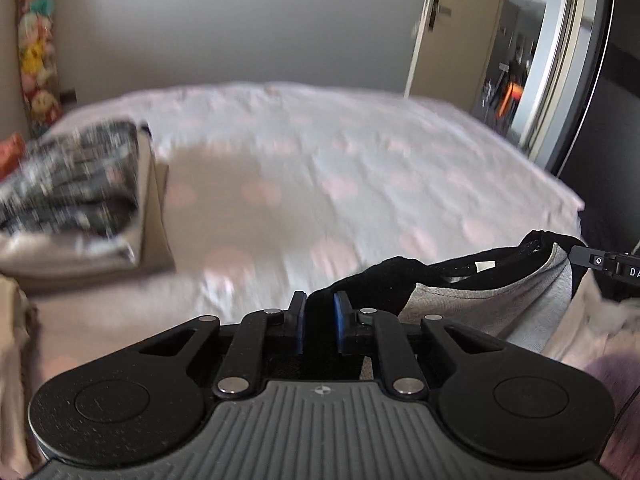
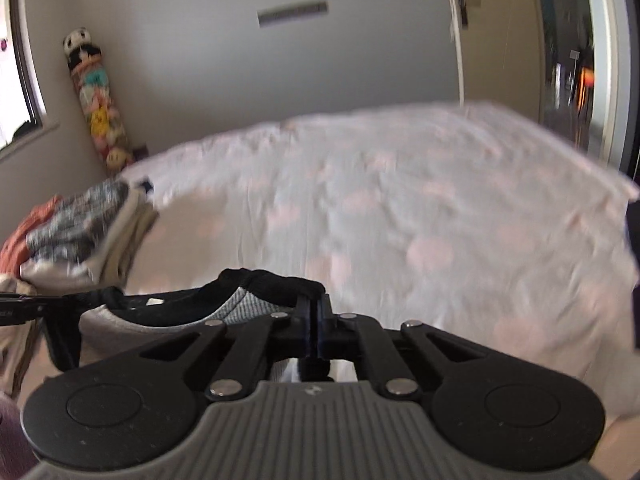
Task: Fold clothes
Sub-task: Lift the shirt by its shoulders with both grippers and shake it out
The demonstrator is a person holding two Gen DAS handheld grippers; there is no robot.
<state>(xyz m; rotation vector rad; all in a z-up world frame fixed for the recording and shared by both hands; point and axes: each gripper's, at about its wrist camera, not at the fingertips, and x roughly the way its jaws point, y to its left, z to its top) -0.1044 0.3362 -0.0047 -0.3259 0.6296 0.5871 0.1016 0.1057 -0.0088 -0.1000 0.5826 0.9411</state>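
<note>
A black garment with a grey lining (image 1: pixel 480 292) hangs stretched between my two grippers above the near edge of the bed. My left gripper (image 1: pixel 319 308) is shut on one end of its black edge. My right gripper (image 2: pixel 316 312) is shut on the other end of the black garment (image 2: pixel 192 308). The right gripper's tip shows at the far right of the left wrist view (image 1: pixel 600 262). The left gripper's tip shows at the far left of the right wrist view (image 2: pixel 24 304). The lower part of the garment hangs out of sight.
The bed (image 1: pixel 320 168) has a white sheet with pale pink dots. A stack of folded clothes (image 1: pixel 72 184), a black-and-white patterned one on top, sits at its left; it also shows in the right wrist view (image 2: pixel 80 228). A door (image 1: pixel 452 28) stands open at right.
</note>
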